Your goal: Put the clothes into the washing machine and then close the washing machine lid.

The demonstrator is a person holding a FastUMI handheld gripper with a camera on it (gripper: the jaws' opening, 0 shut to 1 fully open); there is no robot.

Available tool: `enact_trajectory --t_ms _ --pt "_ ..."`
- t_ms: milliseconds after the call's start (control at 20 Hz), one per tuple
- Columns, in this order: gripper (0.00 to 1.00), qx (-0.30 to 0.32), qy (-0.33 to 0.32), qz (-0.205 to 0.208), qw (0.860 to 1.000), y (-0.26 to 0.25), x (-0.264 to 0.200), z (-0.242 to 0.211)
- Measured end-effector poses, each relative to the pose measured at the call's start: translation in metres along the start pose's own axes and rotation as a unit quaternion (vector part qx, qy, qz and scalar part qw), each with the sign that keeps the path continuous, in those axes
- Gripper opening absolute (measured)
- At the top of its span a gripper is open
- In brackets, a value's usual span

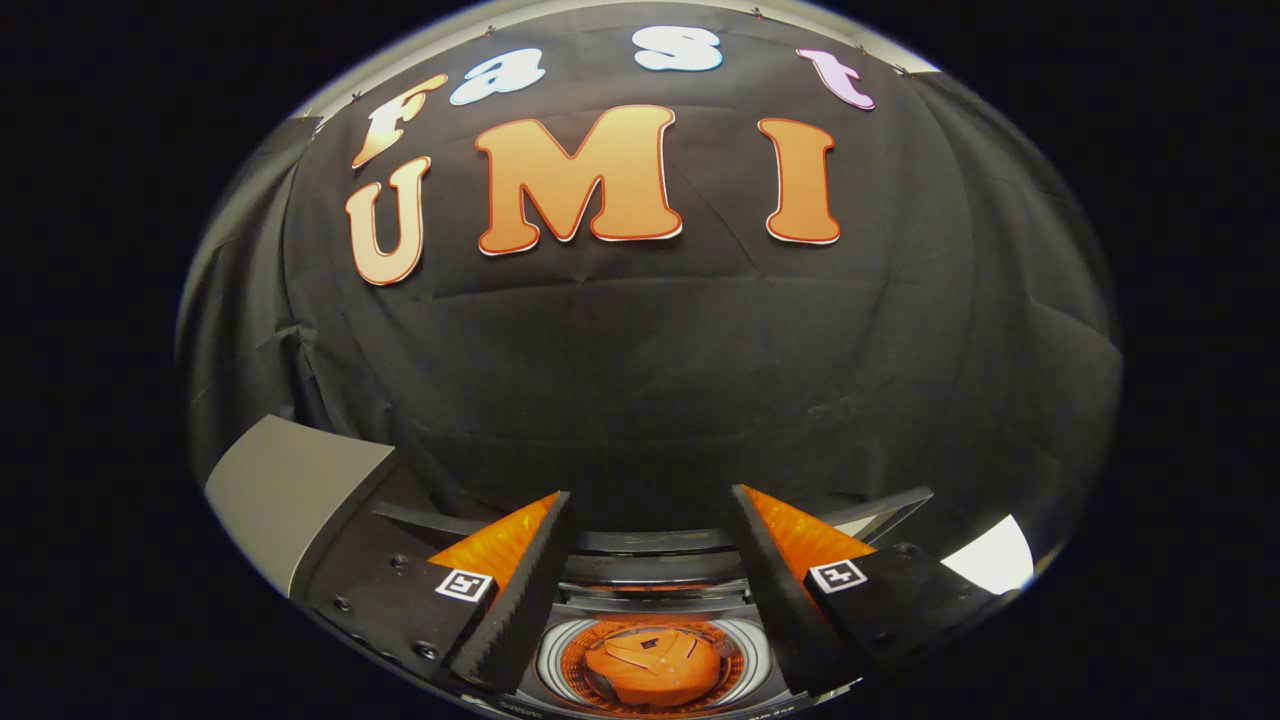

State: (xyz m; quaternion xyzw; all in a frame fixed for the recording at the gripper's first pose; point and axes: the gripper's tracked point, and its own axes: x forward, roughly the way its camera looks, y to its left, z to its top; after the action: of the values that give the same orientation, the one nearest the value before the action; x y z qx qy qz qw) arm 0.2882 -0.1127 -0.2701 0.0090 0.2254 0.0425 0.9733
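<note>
The crumpled orange cloth garment (652, 668) lies inside the round drum of the top-loading washing machine (650, 570), below and between the fingers. The gripper (650, 520) hangs wide open, holding nothing. The raised grey lid (290, 490) stands off left, probably its next target.

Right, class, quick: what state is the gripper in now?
Gripper: open, holding nothing; the orange garment lies in the washing machine drum below it.
</note>
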Motion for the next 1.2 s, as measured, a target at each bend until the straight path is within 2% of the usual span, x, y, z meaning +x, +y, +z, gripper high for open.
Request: enact_trajectory --t_ms 800,1200 --pt "0.98 0.006 0.005 0.004 1.0 0.007 -0.043 -0.052" --pt "0.99 0.02 0.126 0.006 0.992 0.012 -0.038 -0.176"
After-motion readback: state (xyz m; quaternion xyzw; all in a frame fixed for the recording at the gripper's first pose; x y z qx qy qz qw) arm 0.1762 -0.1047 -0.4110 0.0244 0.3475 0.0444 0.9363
